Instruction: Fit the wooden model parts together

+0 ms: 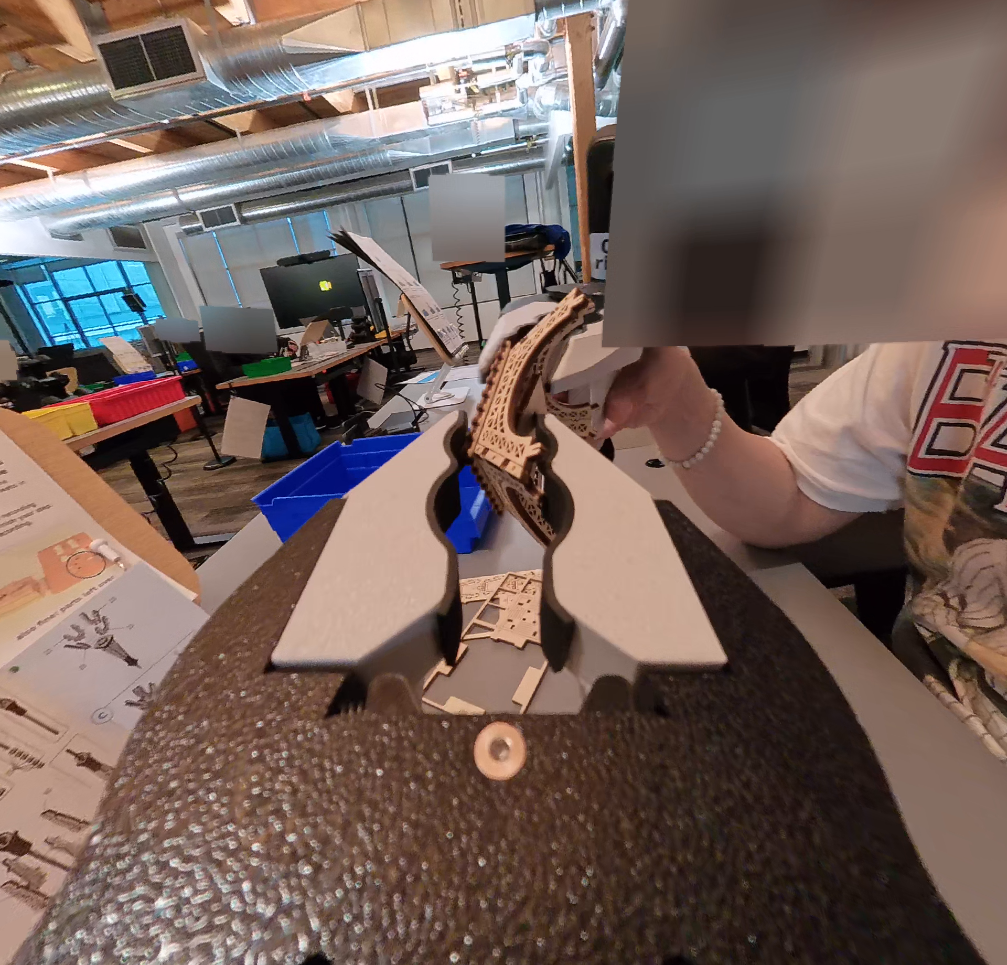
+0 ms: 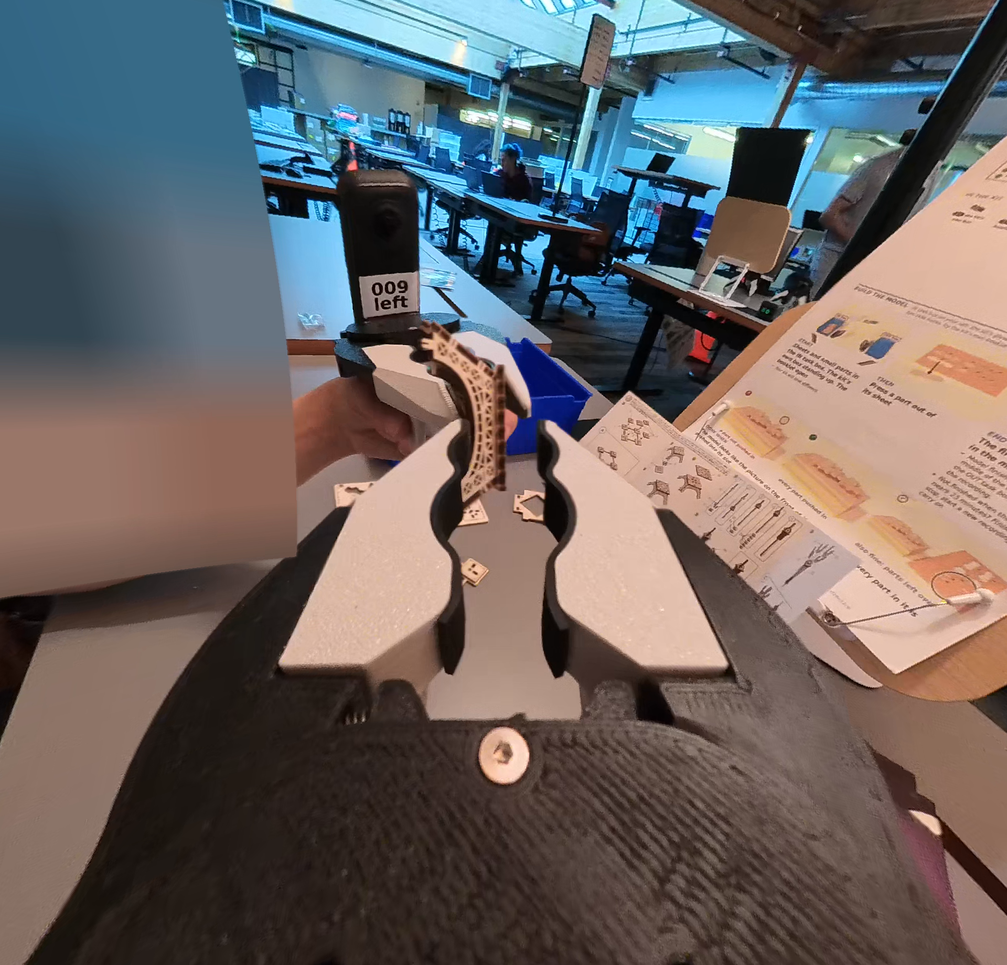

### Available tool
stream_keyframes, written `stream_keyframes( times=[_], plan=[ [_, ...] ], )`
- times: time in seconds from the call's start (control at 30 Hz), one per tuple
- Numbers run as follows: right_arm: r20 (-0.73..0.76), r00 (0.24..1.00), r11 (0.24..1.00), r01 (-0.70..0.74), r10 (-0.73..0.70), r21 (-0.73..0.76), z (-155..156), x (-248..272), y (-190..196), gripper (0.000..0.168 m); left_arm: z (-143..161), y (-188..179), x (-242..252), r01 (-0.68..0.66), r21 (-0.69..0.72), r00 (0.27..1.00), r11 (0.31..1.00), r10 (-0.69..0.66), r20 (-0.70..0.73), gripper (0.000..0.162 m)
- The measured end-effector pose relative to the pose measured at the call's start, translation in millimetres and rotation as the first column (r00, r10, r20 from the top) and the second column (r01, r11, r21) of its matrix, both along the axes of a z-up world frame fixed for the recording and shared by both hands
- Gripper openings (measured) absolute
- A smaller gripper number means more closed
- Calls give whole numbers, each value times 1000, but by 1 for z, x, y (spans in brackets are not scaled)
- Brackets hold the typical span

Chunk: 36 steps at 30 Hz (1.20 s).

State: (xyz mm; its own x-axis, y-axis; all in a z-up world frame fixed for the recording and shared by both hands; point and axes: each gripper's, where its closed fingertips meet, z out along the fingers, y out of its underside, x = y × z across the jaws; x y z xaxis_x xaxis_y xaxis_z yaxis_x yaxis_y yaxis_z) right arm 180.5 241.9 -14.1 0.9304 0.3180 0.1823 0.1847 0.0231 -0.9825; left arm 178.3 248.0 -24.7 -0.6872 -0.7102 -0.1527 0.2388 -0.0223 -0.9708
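- left gripper [image 1: 504, 508]: fingers apart, wooden lattice piece [image 1: 512, 426] between its tips, contact unclear
- right gripper [image 2: 496, 508]: fingers apart, piece at the left finger
- loose parts [image 2: 474, 571] on table [image 2: 163, 693]
- judged step: handover; next needs one firm clamp

Blue bin [image 1: 349, 481] at the table's [image 1: 850, 601] far edge, open side up. Instruction sheets [image 2: 850, 448] on a tilted wooden board [image 2: 926, 666], a stapled booklet [image 2: 708, 497] lying against its lower edge. Background: red bin [image 1: 141, 394] and yellow bin [image 1: 65, 418] side by side on another desk, dark monitor [image 1: 313, 287], silver ceiling ducts [image 1: 218, 143], office chairs [image 2: 572, 263].
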Motion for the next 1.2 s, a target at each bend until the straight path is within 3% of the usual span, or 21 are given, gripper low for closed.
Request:
stream_keyframes(
  times=[0.1, 0.2, 0.43, 0.57, 0.83, 0.97, 1.2],
  plan=[
    [-69, 995, 996, -80, 77, -29, -2, -4, -4, 25, -4, -4, -3, 40, 15, 999, 999, -40, -9, 22],
    [-128, 980, 986, -158, 150, -53, -5, -12, -6, 16, -7, -9, -4, 70, 21, 997, 997, -70, -13, 22],
    [-121, 974, 975, -204, 193, -89, -12, -19, -6, 12, -8, -9, -8, 103, 14, 995, 995, -103, -18, 22],
    [-152, 976, 985, -167, 158, -45, -6, -12, -1, 11, -3, -3, -2, 54, -30, 998, 998, -55, -19, 23],
    [-128, 991, 990, 48, -30, 135, 19, 17, 4, 11, 15, 28, 19, -225, -131, 974, 966, 220, -55, 47],
    [-119, 990, 973, 101, -78, 205, 26, 20, 6, 11, 23, 28, 26, -288, -213, 955, 933, 264, -135, 60],
    [-56, 983, 944, 181, -172, 276, 32, 18, 6, 11, 29, 27, 31, -378, -246, 923, 893, 342, -179, 60]
  ],
)
